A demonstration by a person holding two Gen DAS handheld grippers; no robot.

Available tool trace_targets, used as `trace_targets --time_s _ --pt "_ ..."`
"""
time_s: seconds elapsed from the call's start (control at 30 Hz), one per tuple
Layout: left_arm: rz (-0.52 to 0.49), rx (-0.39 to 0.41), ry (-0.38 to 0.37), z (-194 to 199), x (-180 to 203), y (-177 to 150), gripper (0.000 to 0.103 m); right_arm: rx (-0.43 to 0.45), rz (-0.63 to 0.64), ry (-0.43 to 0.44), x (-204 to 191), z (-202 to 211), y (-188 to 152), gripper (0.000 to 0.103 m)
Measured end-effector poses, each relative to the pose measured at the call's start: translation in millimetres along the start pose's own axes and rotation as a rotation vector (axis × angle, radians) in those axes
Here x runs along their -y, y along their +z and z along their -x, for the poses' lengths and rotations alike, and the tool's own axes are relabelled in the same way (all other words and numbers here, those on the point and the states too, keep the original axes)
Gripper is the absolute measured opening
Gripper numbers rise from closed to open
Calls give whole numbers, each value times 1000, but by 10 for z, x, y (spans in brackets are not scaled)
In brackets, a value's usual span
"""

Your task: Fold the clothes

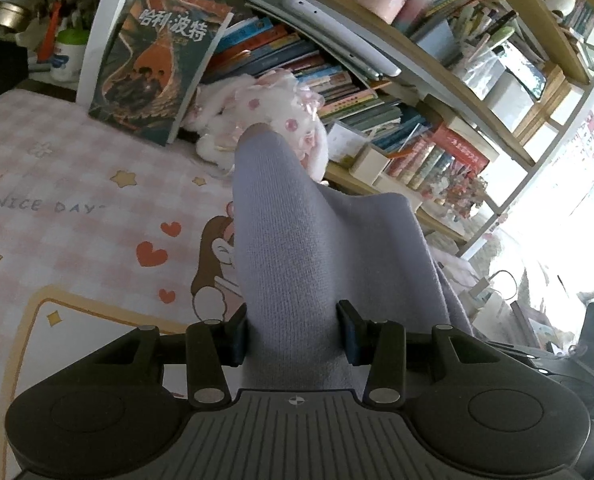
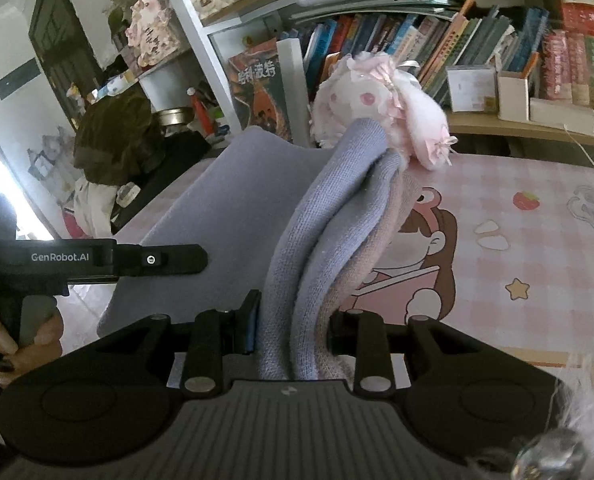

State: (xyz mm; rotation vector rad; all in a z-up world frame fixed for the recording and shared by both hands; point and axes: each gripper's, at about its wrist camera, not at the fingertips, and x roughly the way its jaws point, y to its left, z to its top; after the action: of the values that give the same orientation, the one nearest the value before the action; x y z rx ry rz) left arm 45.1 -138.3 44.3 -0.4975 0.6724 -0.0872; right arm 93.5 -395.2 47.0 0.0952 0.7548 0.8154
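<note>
The lavender knit garment (image 1: 297, 248) hides the lower part of the plush toy (image 1: 257, 120) and most of the cartoon figure printed on the sheet (image 1: 77, 168). At lower left of the right wrist view, a hand (image 2: 21, 344) is cut by the frame edge. Book spines (image 2: 397, 44) are too small to read.

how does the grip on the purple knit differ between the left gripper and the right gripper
The left gripper clamps one smooth, thick fold of the purple knit garment; the right gripper clamps several bunched layers, with a pinkish layer showing at one side. The left gripper's jaws stand wider apart than the right gripper's. Both are shut on the same garment, lifting it above the pink checked mat.
</note>
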Motion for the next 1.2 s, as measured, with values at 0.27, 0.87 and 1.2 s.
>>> trace_targets --time_s 0.27,0.87,1.2 --pt "-17 -1 -27 -35 133 25 43 31 -14 -7 71 151 -1 27" --pt "-48 -60 -121 -235 222 77 43 54 -70 -94 165 374 -51 27" --pt "-51 -80 -169 -156 -132 241 43 58 -93 -155 -99 211 -8 27"
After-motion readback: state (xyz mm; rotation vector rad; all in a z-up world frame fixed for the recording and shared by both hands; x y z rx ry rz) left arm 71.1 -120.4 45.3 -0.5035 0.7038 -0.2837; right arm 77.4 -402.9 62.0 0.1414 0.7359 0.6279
